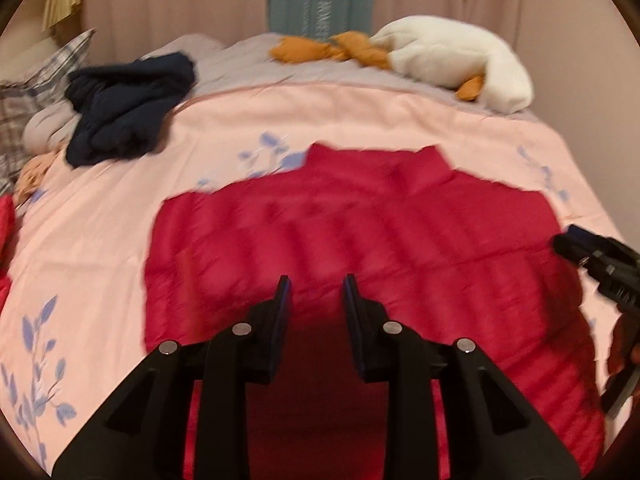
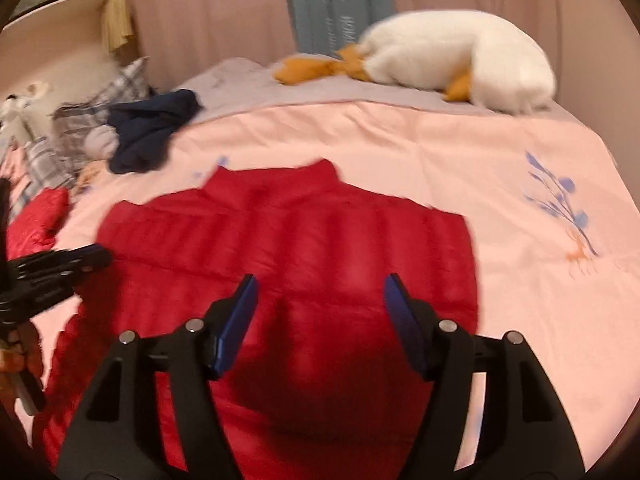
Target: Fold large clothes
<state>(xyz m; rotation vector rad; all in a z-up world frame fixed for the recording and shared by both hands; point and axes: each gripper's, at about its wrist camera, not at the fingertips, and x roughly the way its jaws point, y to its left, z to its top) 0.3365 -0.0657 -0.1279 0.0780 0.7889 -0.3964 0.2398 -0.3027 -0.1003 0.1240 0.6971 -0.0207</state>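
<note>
A red quilted puffer jacket (image 1: 360, 232) lies flat on the pink bedspread (image 1: 100, 248), collar toward the far side. My left gripper (image 1: 316, 280) is open and empty, hovering above the jacket's near part. My right gripper (image 2: 320, 280) is open wider, also empty, above the jacket (image 2: 300, 248). The right gripper shows at the right edge of the left wrist view (image 1: 592, 260). The left gripper shows at the left edge of the right wrist view (image 2: 52, 268). Both views are blurred.
A crumpled navy garment (image 1: 128, 108) lies at the far left of the bed by plaid pillows (image 1: 24, 96). A white plush goose (image 1: 448, 56) with orange feet lies at the far side. Another red item (image 2: 36, 216) sits at the left. Pink curtains (image 2: 208, 12) hang behind.
</note>
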